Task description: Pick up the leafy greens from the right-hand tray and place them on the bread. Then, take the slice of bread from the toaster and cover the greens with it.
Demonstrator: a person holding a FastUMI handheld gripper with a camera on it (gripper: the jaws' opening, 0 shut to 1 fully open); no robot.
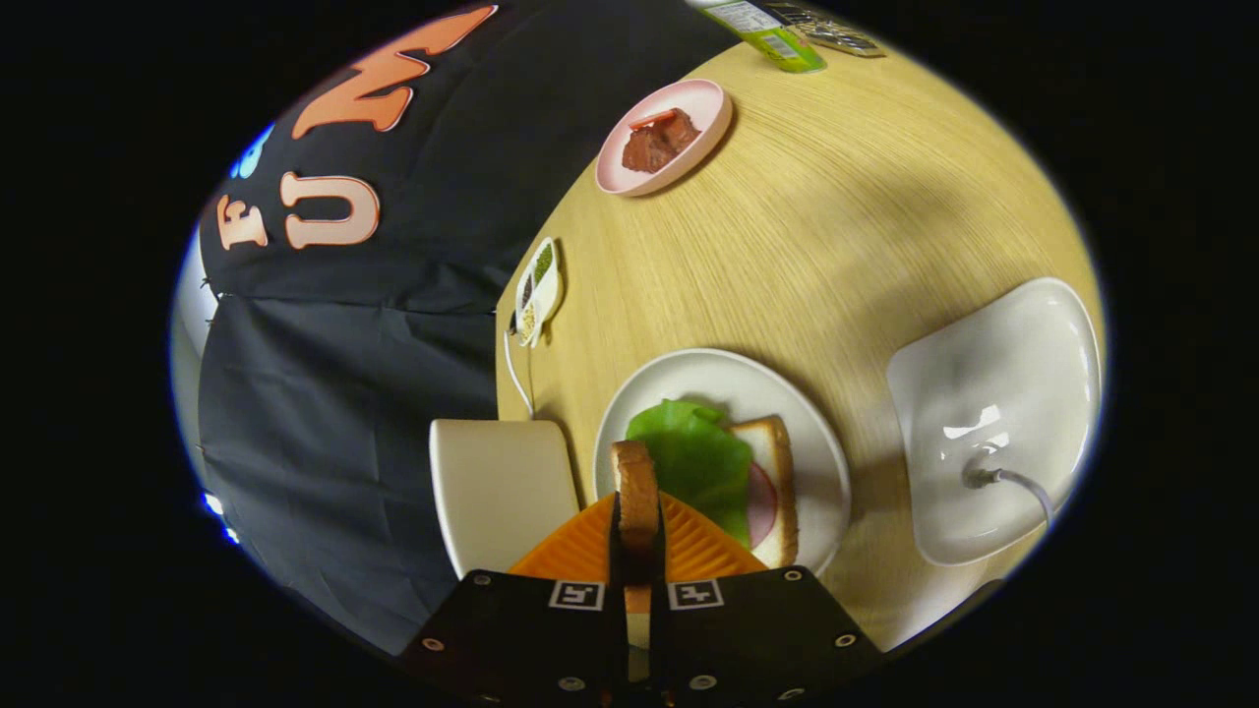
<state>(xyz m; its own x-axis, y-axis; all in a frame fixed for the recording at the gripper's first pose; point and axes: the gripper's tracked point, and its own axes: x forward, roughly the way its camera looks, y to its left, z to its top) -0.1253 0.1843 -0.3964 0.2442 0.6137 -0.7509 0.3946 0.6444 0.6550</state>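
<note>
We see a pale wooden desk (pixel 836 226) with fine grain. A white plate (pixel 816 462) carries bright green leaves (pixel 693 457) over a pinkish slice, perhaps ham (pixel 762 506), on white bread (pixel 777 462) with a tan crust. The held slice (pixel 634 492) is golden brown. A pink dish (pixel 708 108) holds dark red-brown pieces (pixel 657 143).

view: rides on tool (pixel 636 551) | faces: forward and down along its fingers | nearness: close above round plate (pixel 826 462) near bench (pixel 836 246) edge
</note>
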